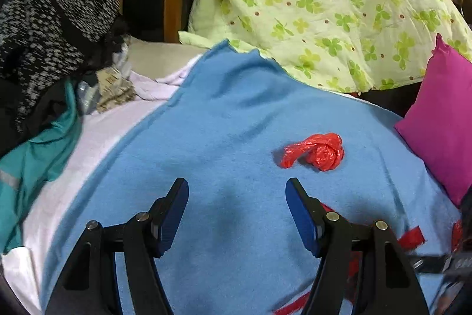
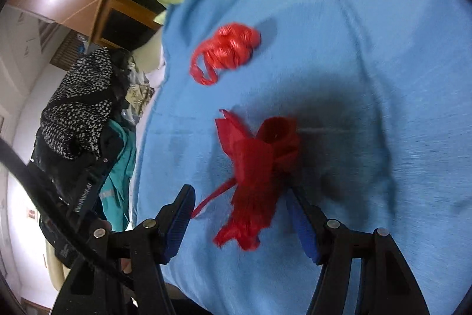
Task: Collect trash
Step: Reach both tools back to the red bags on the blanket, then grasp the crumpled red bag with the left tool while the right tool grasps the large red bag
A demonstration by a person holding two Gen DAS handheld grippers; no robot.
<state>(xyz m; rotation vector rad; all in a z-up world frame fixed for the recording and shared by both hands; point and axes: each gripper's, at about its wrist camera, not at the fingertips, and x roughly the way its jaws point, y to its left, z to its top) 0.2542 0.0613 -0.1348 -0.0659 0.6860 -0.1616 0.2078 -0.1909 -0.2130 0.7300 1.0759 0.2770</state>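
Lying on the blue blanket, a knotted red plastic bag sits ahead and right of the left gripper, whose jaws stand apart over bare blanket, grasping nothing. The pink pillow bounds the right edge, the green clover sheet the far edge, a clothes pile the left. A second crumpled red bag lies between the released right gripper fingers, blurred; contact unclear. The blanket's middle stays open.

Two crumpled red plastic bags on blue blanket
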